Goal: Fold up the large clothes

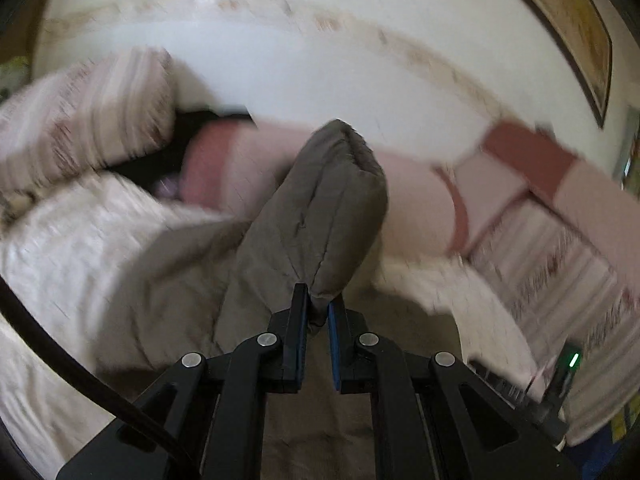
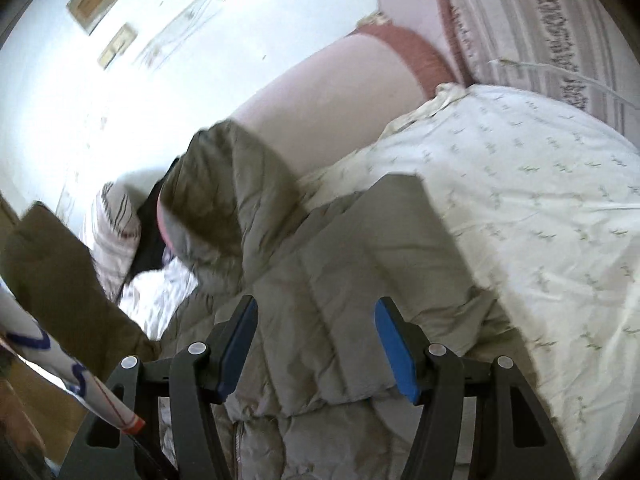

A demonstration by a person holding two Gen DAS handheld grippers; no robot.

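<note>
Your left gripper (image 1: 318,312) clamps a fold of the grey jacket (image 1: 320,208), while your right gripper (image 2: 316,344) gapes apart above it.

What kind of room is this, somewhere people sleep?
Most likely a bedroom. A grey quilted puffer jacket lies on a bed spread with a white leaf-print sheet, a pink padded headboard with dark red trim stands behind, and a striped pillow sits by it.

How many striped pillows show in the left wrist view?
2: one striped pillow at upper left by the wall, another striped pillow at right near the headboard. Blur may hide others.
</note>
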